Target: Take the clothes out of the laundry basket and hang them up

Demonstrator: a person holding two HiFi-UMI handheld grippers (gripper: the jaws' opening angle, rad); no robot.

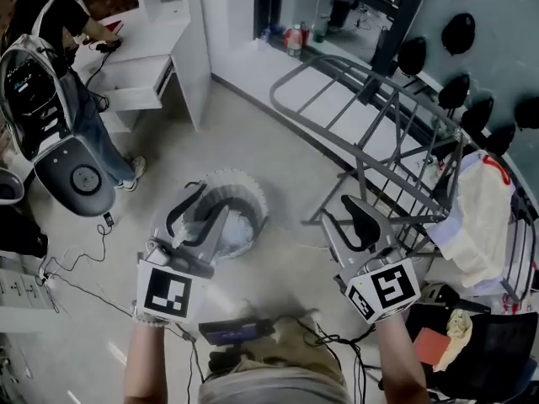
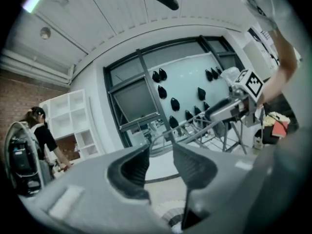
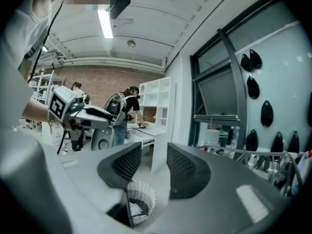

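The white ribbed laundry basket (image 1: 244, 199) stands on the floor with pale clothes inside; it also shows low in the left gripper view (image 2: 168, 214) and the right gripper view (image 3: 142, 199). My left gripper (image 1: 202, 210) hovers over the basket's left side, jaws apart with nothing between them (image 2: 161, 156). My right gripper (image 1: 345, 213) is to the basket's right, beside the grey drying rack (image 1: 370, 116), open and empty (image 3: 153, 156). A cream garment (image 1: 476, 217) on a red hanger hangs at the rack's right end.
A person (image 1: 76, 32) in a dark top stands at a white desk (image 1: 143, 82) with an open drawer, far left. A large white and black machine (image 1: 50, 116) and floor cables (image 1: 80, 284) lie left. A dark seat with cloth items (image 1: 472, 343) is at lower right.
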